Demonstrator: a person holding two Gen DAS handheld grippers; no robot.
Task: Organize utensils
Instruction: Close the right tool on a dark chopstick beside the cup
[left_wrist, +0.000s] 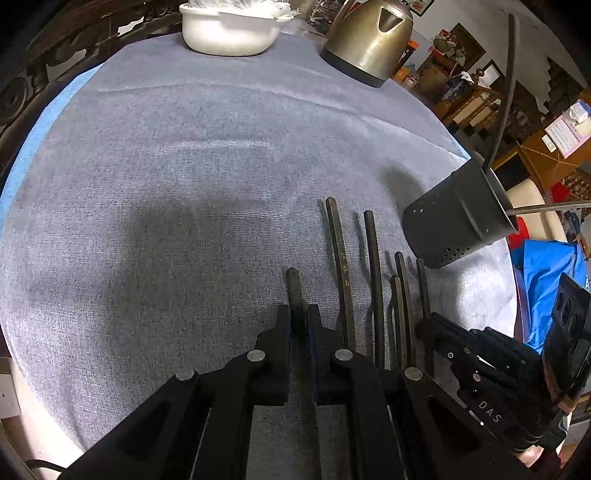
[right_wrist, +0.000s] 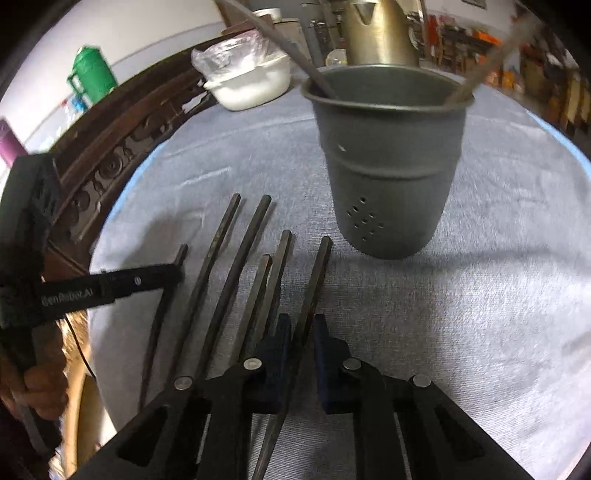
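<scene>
Several dark chopsticks (left_wrist: 375, 288) lie side by side on the grey cloth (left_wrist: 184, 184). My left gripper (left_wrist: 298, 317) is shut on the leftmost chopstick (left_wrist: 293, 286). My right gripper (right_wrist: 301, 326) straddles the rightmost chopstick (right_wrist: 317, 273) with its jaws narrowly apart; whether they grip it is unclear. It also shows in the left wrist view (left_wrist: 480, 354). A dark grey perforated holder cup (right_wrist: 388, 162) stands upright beyond the chopsticks, with two chopsticks (right_wrist: 280, 40) leaning in it. The cup shows at the right in the left wrist view (left_wrist: 458, 218).
A white bowl (left_wrist: 229, 29) and a brass-coloured kettle (left_wrist: 373, 37) stand at the far edge of the table. A carved dark wooden chair back (right_wrist: 110, 162) lies along the left. A green jug (right_wrist: 92, 74) stands behind it.
</scene>
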